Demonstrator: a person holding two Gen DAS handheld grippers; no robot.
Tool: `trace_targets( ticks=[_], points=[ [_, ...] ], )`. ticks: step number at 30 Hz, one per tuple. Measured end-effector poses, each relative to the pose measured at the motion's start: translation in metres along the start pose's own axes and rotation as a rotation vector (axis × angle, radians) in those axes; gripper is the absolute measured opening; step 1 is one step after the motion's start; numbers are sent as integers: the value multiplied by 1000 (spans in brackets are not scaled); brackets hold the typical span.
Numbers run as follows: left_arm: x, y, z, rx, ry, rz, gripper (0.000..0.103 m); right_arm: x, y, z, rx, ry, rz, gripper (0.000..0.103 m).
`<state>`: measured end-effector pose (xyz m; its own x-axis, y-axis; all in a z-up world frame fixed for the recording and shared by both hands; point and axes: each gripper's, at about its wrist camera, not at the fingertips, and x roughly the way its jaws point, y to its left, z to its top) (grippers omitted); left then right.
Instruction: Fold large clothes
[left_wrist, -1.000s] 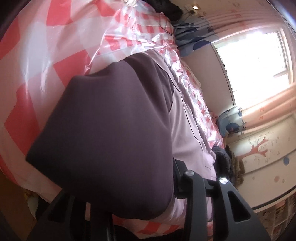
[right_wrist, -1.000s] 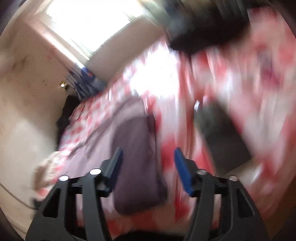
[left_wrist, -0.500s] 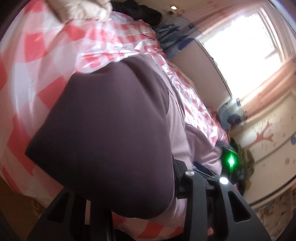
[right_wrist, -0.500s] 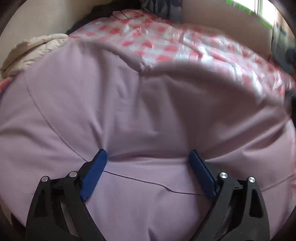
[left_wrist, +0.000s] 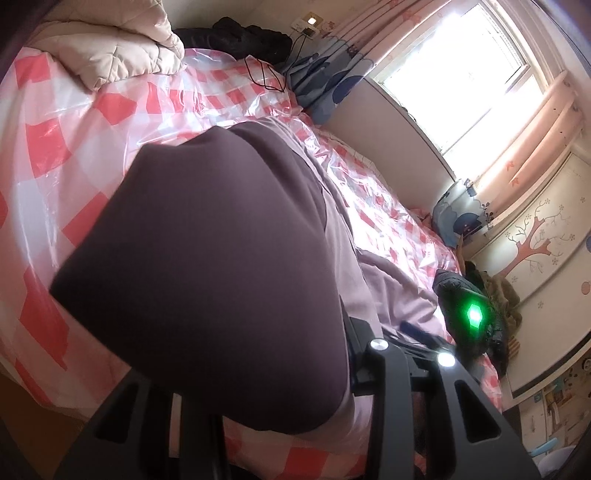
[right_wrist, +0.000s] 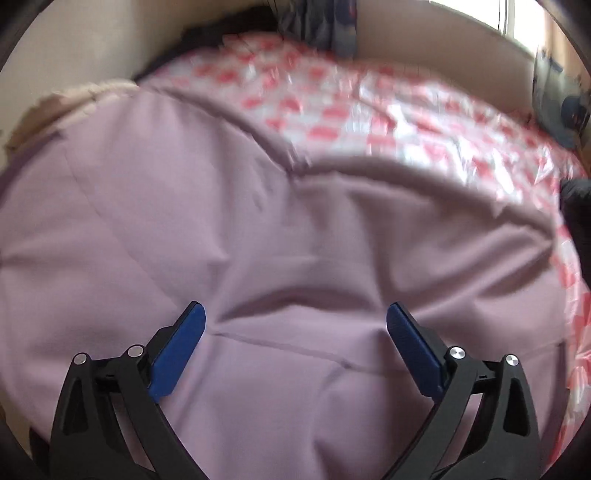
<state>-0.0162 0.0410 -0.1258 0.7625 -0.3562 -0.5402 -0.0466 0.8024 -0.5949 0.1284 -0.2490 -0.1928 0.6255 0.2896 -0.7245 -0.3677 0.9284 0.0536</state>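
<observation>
Daylight from the blown-out window (left_wrist: 458, 70) lights both fisheye views; the right wrist view is motion-blurred.

Bare checkered sheet (left_wrist: 92, 155) beyond garment (right_wrist: 295, 240)

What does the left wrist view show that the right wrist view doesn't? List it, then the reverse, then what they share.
Only the left wrist view: the dark purple fabric flap bunched over the left gripper, the bright window, and the tree wall mural.

Only the right wrist view: the right gripper's blue pads, jaws wide, just opened, nothing gripped.

Both: the light lilac garment on the red-and-white checked plastic sheet.
</observation>
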Motion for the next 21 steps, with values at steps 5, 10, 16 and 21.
trace_targets(
  ticks=[5, 10, 16, 21],
  points=[
    [2, -10, 1, 1, 5, -7, 37, 12, 20, -22, -65, 61, -9, 96],
    [-7, -40, 6, 70, -24, -28, 37, -10, 17, -13, -58, 40, -21, 96],
    [-5, -91, 3, 178, -19, -64, 37, -16, 6, -41, -29, 46, 31, 96],
    [-6, -127, -2, 238, -35, -77, 37, -41, -3, -45, -23, 0, 2, 96]
  ],
)
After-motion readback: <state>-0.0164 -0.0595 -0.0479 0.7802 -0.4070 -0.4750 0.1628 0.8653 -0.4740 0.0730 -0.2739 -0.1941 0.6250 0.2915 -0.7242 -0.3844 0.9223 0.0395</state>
